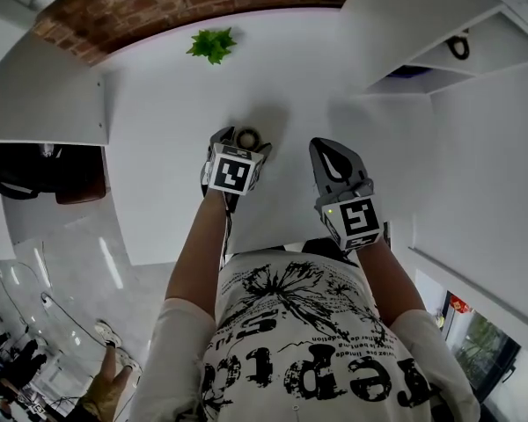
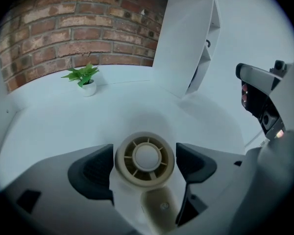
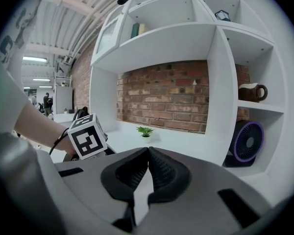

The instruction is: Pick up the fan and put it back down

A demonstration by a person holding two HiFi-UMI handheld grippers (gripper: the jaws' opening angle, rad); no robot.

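A small cream hand-held fan with a round grille head and a short handle sits between the jaws of my left gripper. Both dark pads press against the sides of the fan's head. In the head view the fan shows just past the left marker cube, over the white table, with a soft shadow beyond it. Whether it rests on the table or hangs just above it I cannot tell. My right gripper is beside it on the right, its pads pressed together with nothing between them.
A small potted plant stands at the back of the table by the brick wall. A white shelf unit rises on the right, holding a purple-ringed fan and a mug. A black bag lies off the table's left.
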